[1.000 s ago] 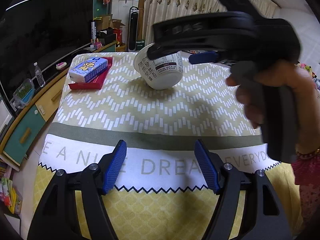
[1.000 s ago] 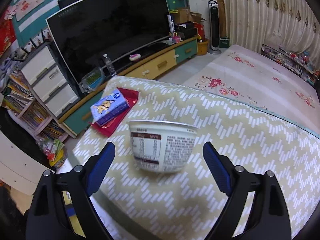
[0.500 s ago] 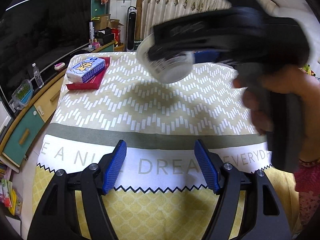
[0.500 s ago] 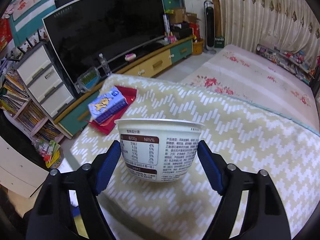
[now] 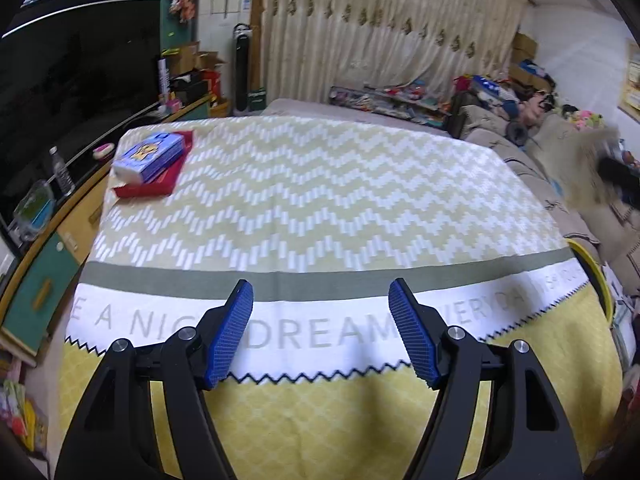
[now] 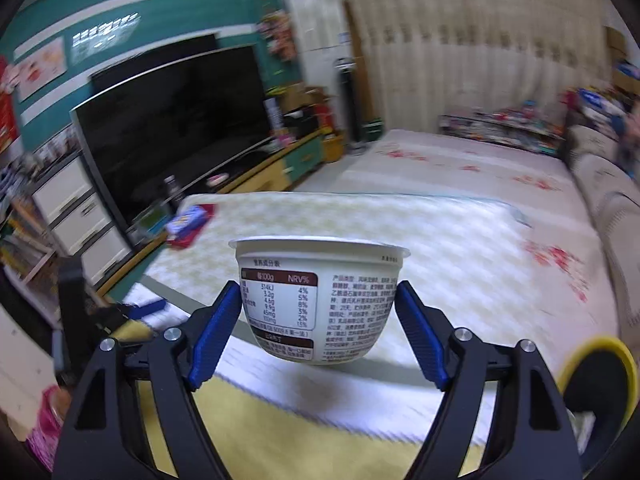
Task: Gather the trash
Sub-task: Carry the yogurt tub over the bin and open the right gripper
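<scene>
My right gripper [image 6: 318, 312] is shut on a white plastic cup [image 6: 320, 300] with a printed nutrition label, held upright in the air above the table's near end. A yellow-rimmed bin [image 6: 600, 376] sits low at the right of the right wrist view; its rim also shows in the left wrist view [image 5: 596, 272]. My left gripper [image 5: 322, 332] is open and empty, low over the tablecloth's lettered band. The right gripper shows as a blur at the far right of the left wrist view [image 5: 612, 172].
A blue tissue pack [image 5: 150, 156] lies on a red tray [image 5: 150, 188] at the table's far left corner. The table wears a yellow zigzag cloth [image 5: 312, 208]. A TV stand [image 5: 48, 240] runs along the left; a sofa [image 5: 560, 160] stands to the right.
The right gripper closed on the cup, lifted it off the table and swung it right and toward the near end. The left gripper has stayed put.
</scene>
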Action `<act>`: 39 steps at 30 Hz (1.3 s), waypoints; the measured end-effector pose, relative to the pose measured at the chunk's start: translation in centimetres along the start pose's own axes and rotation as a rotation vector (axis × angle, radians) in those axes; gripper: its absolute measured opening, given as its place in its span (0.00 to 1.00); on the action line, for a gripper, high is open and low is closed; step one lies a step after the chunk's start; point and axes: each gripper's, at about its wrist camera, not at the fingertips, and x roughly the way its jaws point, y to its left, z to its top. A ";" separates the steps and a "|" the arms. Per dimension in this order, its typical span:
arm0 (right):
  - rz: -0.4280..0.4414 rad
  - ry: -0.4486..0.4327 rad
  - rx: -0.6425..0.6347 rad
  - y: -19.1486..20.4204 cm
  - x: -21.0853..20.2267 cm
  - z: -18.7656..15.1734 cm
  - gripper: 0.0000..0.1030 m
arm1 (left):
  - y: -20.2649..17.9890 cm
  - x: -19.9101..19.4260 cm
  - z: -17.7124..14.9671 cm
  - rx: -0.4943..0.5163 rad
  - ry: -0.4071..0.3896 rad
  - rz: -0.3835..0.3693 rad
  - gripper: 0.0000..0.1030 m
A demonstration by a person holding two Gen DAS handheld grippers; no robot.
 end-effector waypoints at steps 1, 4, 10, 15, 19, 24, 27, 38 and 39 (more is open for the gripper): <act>-0.077 -0.028 0.027 -2.7 -2.6 -1.5 0.72 | 0.0 -0.6 0.1 -0.002 -0.019 -0.015 0.68; -0.137 -0.039 0.051 -4.9 -4.4 -2.7 0.72 | 0.3 -2.3 0.4 -0.019 -0.064 -0.042 0.68; -0.310 -0.057 0.188 -13.3 -8.7 -6.3 0.72 | 1.3 -6.9 1.3 -0.021 -0.119 0.011 0.68; -0.417 -0.064 0.309 -19.4 -10.6 -9.4 0.72 | -0.5 -10.2 1.5 0.022 -0.132 -0.020 0.68; -0.466 -0.091 0.371 -22.4 -12.6 -11.1 0.72 | -3.3 -10.7 1.7 0.055 -0.130 -0.069 0.68; -0.502 -0.125 0.403 -24.3 -15.2 -12.3 0.72 | -7.5 -9.9 2.2 0.105 -0.120 -0.165 0.68; -0.506 -0.123 0.418 -25.3 -15.5 -13.0 0.72 | -10.4 -9.3 2.4 0.147 -0.106 -0.205 0.68; -0.468 -0.071 0.427 -27.1 -12.4 -14.0 0.72 | -16.7 -7.7 1.8 0.241 -0.059 -0.239 0.68; -0.466 -0.064 0.425 -27.3 -12.1 -14.0 0.73 | -17.0 -7.7 1.7 0.246 -0.059 -0.238 0.68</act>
